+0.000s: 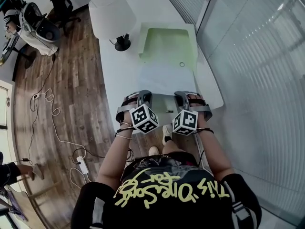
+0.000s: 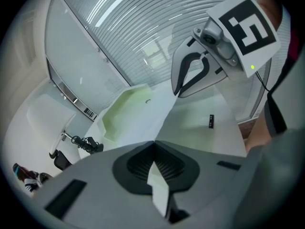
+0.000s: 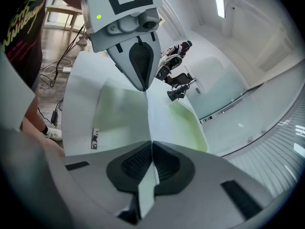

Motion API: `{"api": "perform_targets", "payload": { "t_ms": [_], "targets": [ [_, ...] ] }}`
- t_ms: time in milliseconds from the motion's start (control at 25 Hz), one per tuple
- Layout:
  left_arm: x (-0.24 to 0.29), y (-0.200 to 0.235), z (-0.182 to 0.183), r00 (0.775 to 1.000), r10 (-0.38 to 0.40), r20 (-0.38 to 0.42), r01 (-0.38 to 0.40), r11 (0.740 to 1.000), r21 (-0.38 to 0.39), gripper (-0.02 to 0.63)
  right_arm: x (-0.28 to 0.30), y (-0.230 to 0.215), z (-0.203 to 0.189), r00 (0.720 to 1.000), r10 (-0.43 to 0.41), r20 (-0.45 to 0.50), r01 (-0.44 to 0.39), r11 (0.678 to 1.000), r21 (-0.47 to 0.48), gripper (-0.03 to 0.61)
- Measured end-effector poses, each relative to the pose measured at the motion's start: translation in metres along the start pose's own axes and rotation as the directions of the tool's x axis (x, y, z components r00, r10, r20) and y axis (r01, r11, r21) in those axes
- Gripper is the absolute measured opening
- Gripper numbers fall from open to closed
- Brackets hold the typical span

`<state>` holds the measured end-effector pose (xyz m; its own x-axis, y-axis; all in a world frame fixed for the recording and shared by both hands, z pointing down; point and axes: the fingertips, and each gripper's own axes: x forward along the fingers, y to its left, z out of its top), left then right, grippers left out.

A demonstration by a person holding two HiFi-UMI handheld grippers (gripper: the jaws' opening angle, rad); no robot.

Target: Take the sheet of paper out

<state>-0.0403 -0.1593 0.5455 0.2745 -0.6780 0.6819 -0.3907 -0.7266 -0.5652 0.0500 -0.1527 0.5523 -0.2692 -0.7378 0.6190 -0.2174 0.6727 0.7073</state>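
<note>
Two grips, one per side: my left gripper (image 1: 144, 96) and right gripper (image 1: 181, 96) are each clamped on the near edge of the sheet of paper (image 1: 164, 78), to hold it level while its far end seemingly sits in the green folder (image 1: 167, 44).

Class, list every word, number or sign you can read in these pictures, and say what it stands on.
"This": yellow script on the black shirt, upside down in the head view; its other words are unclear.
Cubes: black-and-white square markers, no words.
Tag on the table: too small to read.
</note>
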Motion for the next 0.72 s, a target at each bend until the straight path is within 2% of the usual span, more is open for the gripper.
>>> {"api": "perform_targets", "payload": {
  "t_ms": [720],
  "targets": [
    [-0.03, -0.031, -0.012, 0.999, -0.009, 0.033, 0.008, 1.0, 0.006, 0.007, -0.033, 0.036, 0.008, 0.999, -0.029, -0.019, 0.029, 1.0, 0.006, 0.009]
  ]
}}
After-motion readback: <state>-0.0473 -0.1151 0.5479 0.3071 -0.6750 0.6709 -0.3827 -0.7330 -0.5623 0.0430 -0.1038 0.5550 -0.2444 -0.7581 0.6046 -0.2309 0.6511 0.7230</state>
